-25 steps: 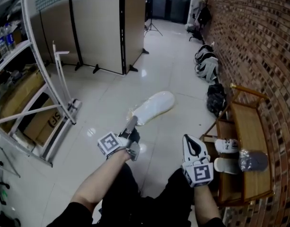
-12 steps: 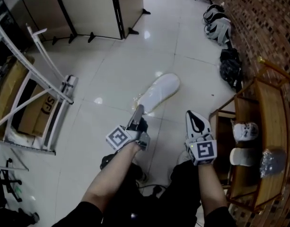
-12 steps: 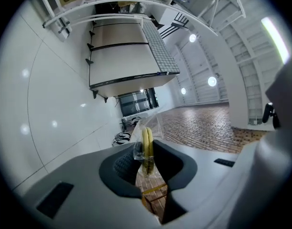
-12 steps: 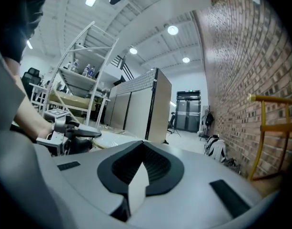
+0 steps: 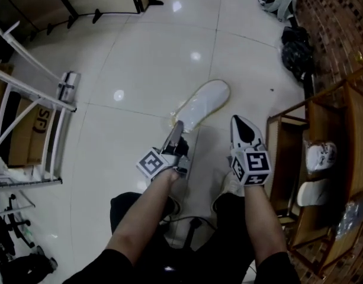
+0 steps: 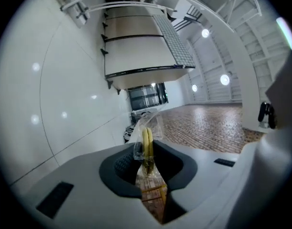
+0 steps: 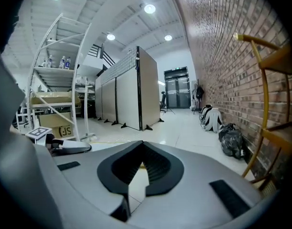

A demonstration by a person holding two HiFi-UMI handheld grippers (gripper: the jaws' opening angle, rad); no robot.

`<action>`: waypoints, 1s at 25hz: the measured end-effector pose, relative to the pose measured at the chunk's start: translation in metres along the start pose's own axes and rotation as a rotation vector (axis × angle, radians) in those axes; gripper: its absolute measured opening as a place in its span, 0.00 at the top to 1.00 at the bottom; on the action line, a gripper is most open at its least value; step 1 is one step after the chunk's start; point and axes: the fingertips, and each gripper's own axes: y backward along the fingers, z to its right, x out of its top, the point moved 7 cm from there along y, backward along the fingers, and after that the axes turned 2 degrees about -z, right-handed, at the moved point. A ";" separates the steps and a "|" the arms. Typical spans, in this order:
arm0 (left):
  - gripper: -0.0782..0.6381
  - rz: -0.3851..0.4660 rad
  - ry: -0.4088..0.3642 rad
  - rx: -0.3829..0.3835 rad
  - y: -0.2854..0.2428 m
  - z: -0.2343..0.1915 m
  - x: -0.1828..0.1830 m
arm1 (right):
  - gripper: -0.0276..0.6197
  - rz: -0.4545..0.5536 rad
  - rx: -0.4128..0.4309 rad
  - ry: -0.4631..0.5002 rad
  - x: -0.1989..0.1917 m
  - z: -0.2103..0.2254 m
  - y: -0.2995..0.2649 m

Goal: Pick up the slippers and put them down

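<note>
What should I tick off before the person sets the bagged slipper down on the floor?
1. Left gripper clamped on the slipper bag: ok, its fingers pinch the bag's plastic edge.
2. Grip on the slipper itself: not ok, only the wrap is between the fingers.
3. Right gripper empty: ok, its fingers are together with nothing between them.
4. Floor around the bag free of other objects: ok, only bare tile shows there.
5. Bag already touching the floor: cannot tell from the head view.
</note>
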 end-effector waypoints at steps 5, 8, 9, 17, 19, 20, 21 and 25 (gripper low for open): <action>0.80 0.051 0.096 0.133 0.013 -0.072 -0.032 | 0.95 -0.055 -0.002 -0.102 -0.026 0.012 -0.007; 0.80 0.007 0.081 0.250 0.024 -0.107 -0.051 | 0.95 -0.080 0.013 -0.114 -0.032 0.015 -0.016; 0.80 -0.009 0.074 0.280 0.027 -0.115 -0.056 | 0.95 -0.099 0.017 -0.120 -0.037 0.015 -0.018; 0.80 0.043 0.134 0.375 0.038 -0.157 -0.067 | 0.95 -0.345 0.006 -0.134 -0.105 0.021 -0.045; 0.80 0.050 0.152 0.376 0.037 -0.166 -0.067 | 0.94 -0.383 -0.003 -0.151 -0.116 0.024 -0.045; 0.80 0.055 0.163 0.381 0.038 -0.172 -0.068 | 0.94 -0.390 -0.004 -0.166 -0.118 0.024 -0.044; 0.80 0.063 0.177 0.386 0.039 -0.177 -0.069 | 0.94 -0.388 -0.002 -0.176 -0.118 0.024 -0.044; 0.80 0.096 0.252 0.404 0.045 -0.192 -0.079 | 0.94 -0.363 0.029 -0.182 -0.108 0.017 -0.045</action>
